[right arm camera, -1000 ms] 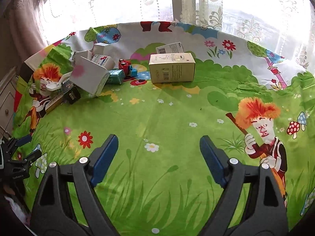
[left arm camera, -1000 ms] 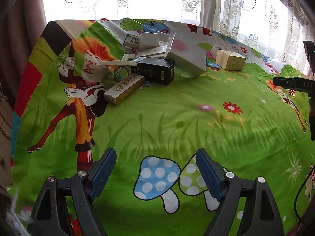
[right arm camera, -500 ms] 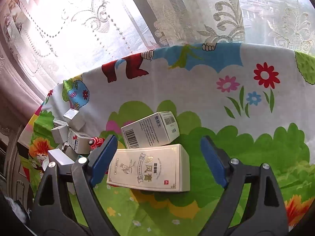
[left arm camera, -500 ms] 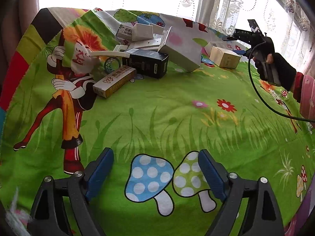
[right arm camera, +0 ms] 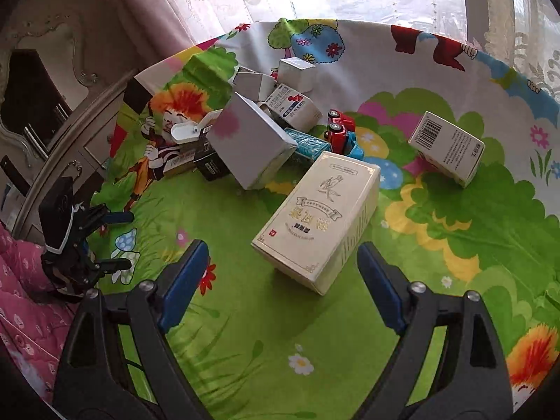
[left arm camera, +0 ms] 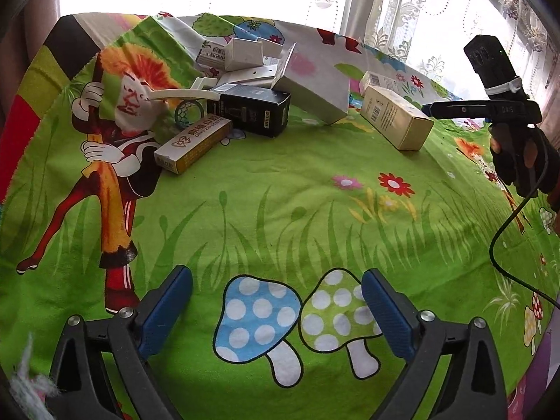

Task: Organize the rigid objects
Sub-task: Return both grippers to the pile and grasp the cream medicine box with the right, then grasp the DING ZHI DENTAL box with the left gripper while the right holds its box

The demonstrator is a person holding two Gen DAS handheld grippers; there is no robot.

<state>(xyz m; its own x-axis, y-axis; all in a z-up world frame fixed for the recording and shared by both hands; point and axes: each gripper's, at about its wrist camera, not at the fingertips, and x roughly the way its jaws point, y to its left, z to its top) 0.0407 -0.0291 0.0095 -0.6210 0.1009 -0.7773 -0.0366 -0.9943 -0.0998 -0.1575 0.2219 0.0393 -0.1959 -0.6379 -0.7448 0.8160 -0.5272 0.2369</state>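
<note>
Right gripper [right arm camera: 281, 280] hovers just short of the cream box [right arm camera: 316, 220], jaws spread wide, nothing between them yet. The box lies flat on the cartoon-print cloth [right arm camera: 315, 332], at an angle to the jaws, its near corner pointing between the blue pads [right arm camera: 183, 280].

Left gripper [left arm camera: 276, 306] sits low over the mushroom print, jaws opening, nothing between them. The clutter pile sits well ahead of it: black box [left arm camera: 252, 108], yellow-and-white carton [left arm camera: 192, 143], large grey box [left arm camera: 311, 84].

Likely step: take the cream box.

- Turn the wrist so the pads meet the long sides squarely; a corner grip would let it twist.
- The box looks only a little narrower than the spread, so centre it carefully.
- The barcoded white box [right arm camera: 448, 147] is well apart; the toy truck [right arm camera: 341, 133] is near the far end, so don't push the box forward.
</note>
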